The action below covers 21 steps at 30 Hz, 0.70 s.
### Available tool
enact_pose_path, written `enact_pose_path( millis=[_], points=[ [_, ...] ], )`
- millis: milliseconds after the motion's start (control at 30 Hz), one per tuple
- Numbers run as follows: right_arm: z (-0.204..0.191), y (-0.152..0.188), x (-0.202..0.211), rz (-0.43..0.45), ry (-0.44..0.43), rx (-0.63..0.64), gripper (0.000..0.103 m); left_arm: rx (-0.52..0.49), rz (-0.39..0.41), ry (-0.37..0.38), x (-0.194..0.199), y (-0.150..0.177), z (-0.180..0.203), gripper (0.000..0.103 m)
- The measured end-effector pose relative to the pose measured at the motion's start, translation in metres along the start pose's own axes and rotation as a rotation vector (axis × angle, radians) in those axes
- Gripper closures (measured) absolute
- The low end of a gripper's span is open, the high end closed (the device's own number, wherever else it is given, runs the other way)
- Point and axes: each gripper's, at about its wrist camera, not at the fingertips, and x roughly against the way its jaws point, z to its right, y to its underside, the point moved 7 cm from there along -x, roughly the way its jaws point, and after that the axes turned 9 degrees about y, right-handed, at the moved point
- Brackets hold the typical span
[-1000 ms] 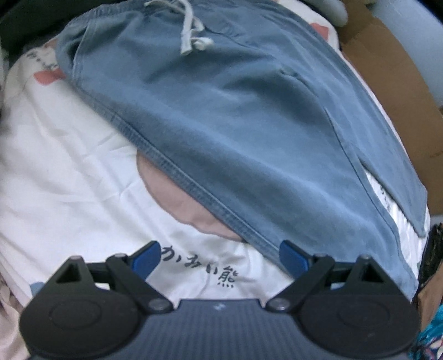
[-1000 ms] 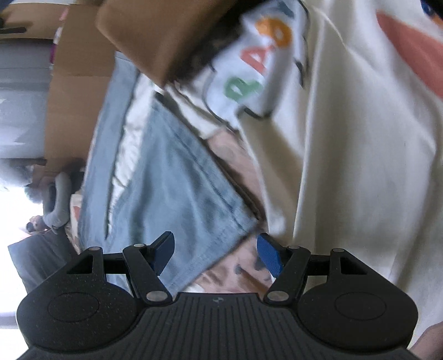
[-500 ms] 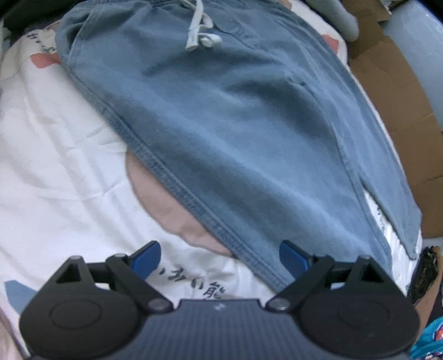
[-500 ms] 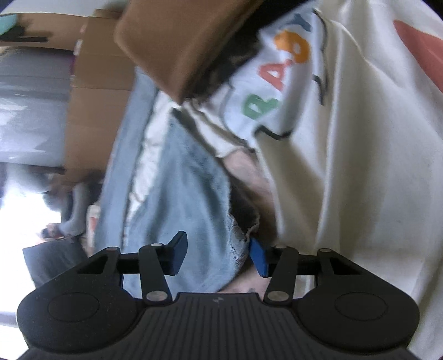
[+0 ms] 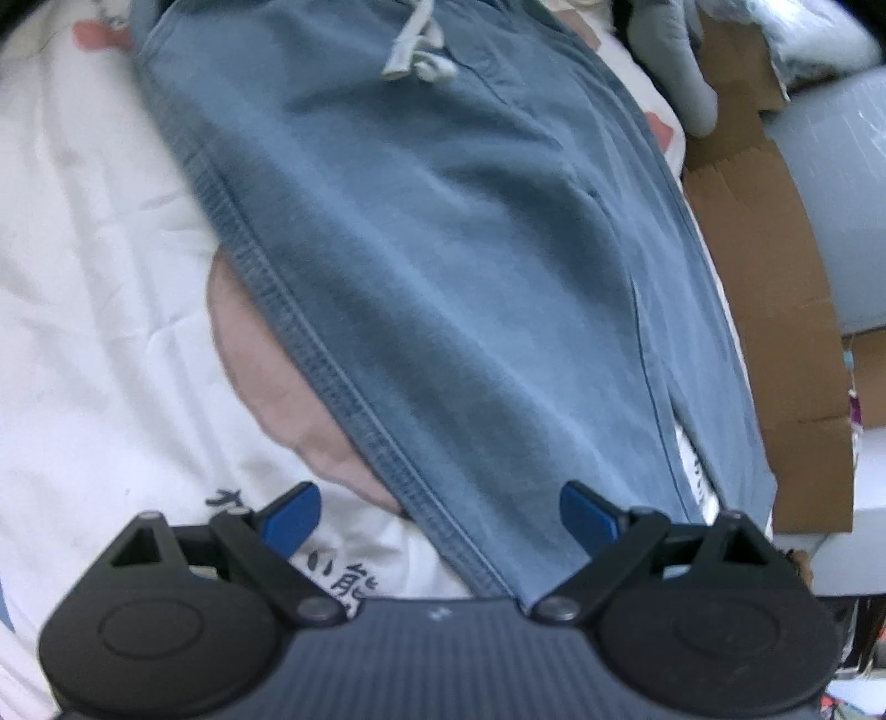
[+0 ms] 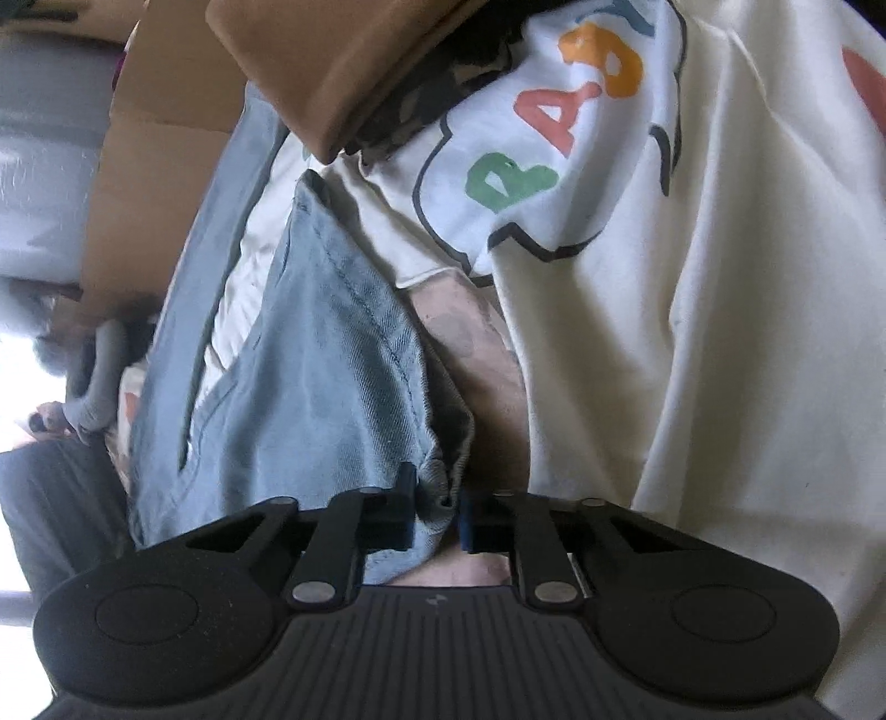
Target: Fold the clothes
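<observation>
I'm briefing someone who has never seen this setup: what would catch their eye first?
First, the blue denim shorts spread across the white printed sheet, filling the left wrist view, drawstring at the top. Next, the right gripper pinching a bunched corner of the denim. The left gripper is open above the hem.

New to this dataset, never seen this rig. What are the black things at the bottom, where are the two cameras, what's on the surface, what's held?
The black shapes are hand-held two-finger grippers with blue pads; a person carries one in each hand, and there is no robot arm. Each picture comes from a fisheye camera on one gripper, looking along its fingers. On the white printed bedsheet lie light blue denim drawstring shorts. The left gripper is open over the shorts' stitched hem, gripping nothing. The right gripper is shut on a bunched hem corner of the shorts. Brown cardboard lies beside the bed.
</observation>
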Motion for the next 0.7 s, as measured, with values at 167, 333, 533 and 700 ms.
enact_pose_path(
  millis=[167,333,533,700],
  points=[
    [-0.011,-0.002,0.018,0.010,0.033,0.070,0.094,0.037,0.036,0.028,0.002,0.000,-0.010,0.015],
    [-0.018,-0.004,0.041,0.021,0.118,0.111,0.094,0.094,0.065,0.064,-0.001,-0.002,-0.019,0.031],
    [-0.037,-0.006,0.066,0.042,0.150,0.144,0.094,0.179,0.131,0.062,-0.004,-0.007,-0.039,0.047],
    [-0.034,-0.008,0.080,0.023,0.184,0.127,0.095,0.237,0.198,0.123,-0.002,-0.014,-0.048,0.049]
  ],
)
